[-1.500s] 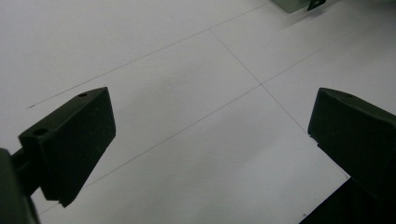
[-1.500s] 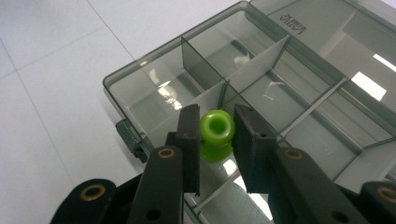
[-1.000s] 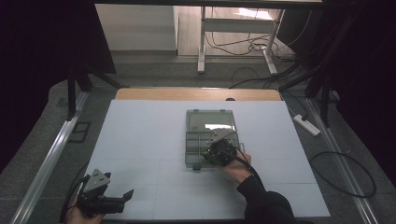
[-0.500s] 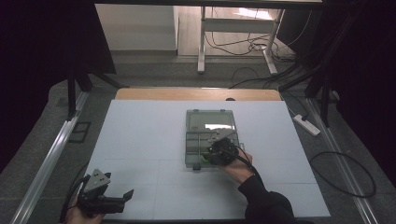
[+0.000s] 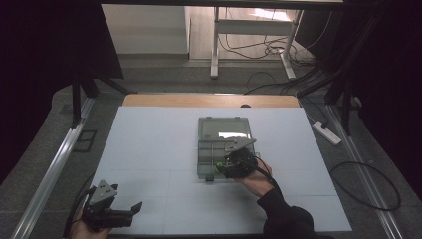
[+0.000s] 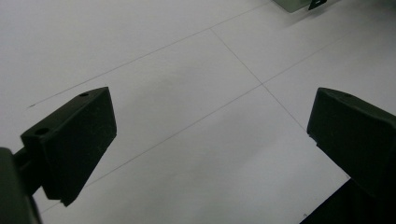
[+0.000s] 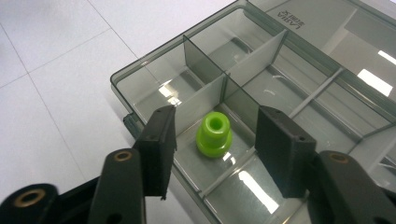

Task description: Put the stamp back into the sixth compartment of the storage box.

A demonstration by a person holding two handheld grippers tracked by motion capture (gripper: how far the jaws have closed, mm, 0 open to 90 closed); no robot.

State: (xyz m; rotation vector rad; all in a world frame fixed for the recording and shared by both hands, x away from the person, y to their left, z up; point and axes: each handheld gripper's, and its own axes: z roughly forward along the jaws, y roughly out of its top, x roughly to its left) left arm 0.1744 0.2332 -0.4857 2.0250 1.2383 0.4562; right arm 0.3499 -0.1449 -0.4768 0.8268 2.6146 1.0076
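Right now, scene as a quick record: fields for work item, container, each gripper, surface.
work item: green plastic part, standing upright on the floor of a compartment
container: clear grey compartment box, lid open, dividers inside
right gripper: over the box's near edge, jaws on either side of the green part with a gap on both sides; jaws have just been opening, nothing gripped
left gripper: near the table's front left corner, jaws wide apart, nothing between them
surface: white table with thin grid lines

Right tool [image 7: 215,140] opened off the green piece [image 7: 214,134].
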